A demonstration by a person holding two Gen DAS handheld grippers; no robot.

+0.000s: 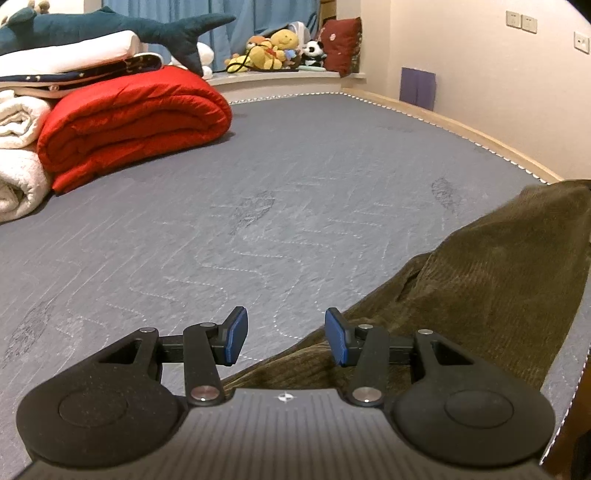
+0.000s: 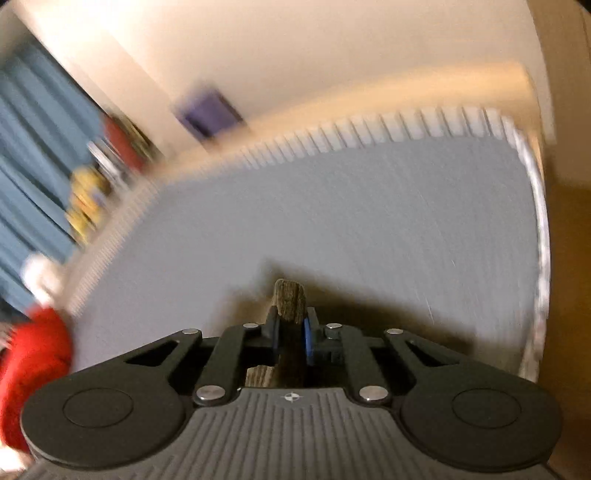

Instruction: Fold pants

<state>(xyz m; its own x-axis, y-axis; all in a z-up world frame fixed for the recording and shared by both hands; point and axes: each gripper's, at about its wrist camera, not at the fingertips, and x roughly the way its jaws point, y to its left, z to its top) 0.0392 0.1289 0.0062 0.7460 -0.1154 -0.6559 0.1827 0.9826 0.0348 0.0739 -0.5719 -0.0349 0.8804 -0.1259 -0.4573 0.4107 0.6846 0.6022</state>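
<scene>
Olive-brown corduroy pants (image 1: pixel 480 280) lie across the grey bed cover (image 1: pixel 280 192) on the right of the left wrist view, lifted up toward the far right. My left gripper (image 1: pixel 285 338) is open and empty, low over the near edge of the pants, its right pad above the fabric. My right gripper (image 2: pixel 291 332) is shut on a bunched piece of the pants (image 2: pixel 290 297), which sticks out past the pads, held above the bed cover (image 2: pixel 369 221). The right wrist view is blurred by motion.
A folded red quilt (image 1: pixel 136 122) and white blankets (image 1: pixel 18 155) are stacked at the bed's far left, with a plush shark (image 1: pixel 110 26) on top. Stuffed toys (image 1: pixel 273 50) sit on a window ledge. The bed's wooden edge (image 1: pixel 480 134) runs along the right wall.
</scene>
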